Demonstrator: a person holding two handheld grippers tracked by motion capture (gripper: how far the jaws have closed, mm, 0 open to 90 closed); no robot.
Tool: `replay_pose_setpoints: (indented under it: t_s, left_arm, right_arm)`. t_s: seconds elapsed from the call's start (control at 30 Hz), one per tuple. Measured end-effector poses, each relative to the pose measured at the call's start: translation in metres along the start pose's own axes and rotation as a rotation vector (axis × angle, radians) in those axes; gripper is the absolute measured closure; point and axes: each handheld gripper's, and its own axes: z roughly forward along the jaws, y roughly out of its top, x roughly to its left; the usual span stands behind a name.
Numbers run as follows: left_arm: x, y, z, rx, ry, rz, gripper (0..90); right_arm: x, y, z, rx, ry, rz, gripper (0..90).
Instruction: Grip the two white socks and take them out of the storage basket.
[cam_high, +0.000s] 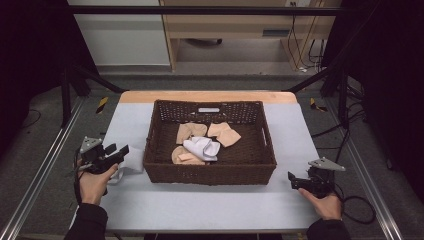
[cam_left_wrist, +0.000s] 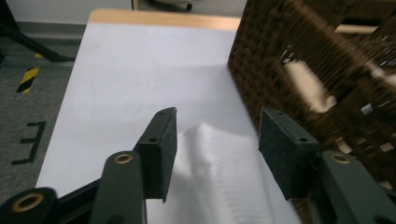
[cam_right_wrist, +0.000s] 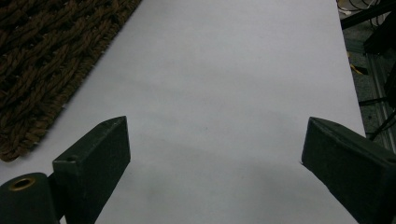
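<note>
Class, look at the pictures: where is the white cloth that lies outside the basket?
The white cloth lies on the table's left side, just outside the wicker basket's left wall, between the open jaws of the left gripper.

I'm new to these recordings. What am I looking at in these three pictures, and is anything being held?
A person sits at a table holding hand-operated tongs in each hand: the left tongs and the right tongs. The high view looks down from above; the other two views come from cameras riding on each tool, looking along its black jaws. A brown wicker basket holds a few beige cloths and a white cloth. Another white cloth lies on the table beside the basket, between the left tongs' open jaws. The right tongs are open over bare table. Nothing is held.
</note>
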Motion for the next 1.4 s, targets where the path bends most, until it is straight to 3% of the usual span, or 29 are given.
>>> replay_pose_setpoints:
  t_s: [0.2,0.43,0.57,1.03,1.4]
  left_arm:
    - [-0.018,0.019,-0.014,-0.062,-0.015,0.011,42.5]
    - [-0.033,0.033,-0.019,-0.094,-0.052,0.023,40.0]
    - [-0.049,0.047,-0.018,-0.117,-0.087,0.039,38.6]
    - [-0.123,0.086,0.006,-0.113,-0.181,0.123,38.3]
    - [-0.158,0.093,0.043,-0.079,-0.197,0.178,38.8]
  right_arm:
    - [-0.001,0.0,-0.001,-0.005,0.002,0.008,8.2]
    - [-0.001,0.001,0.0,-0.01,-0.001,0.008,8.3]
    - [-0.001,0.001,0.0,-0.009,-0.005,0.009,8.3]
    - [-0.002,0.001,0.0,-0.011,-0.003,0.01,8.3]
    - [-0.002,0.002,0.001,-0.008,-0.001,0.006,8.3]
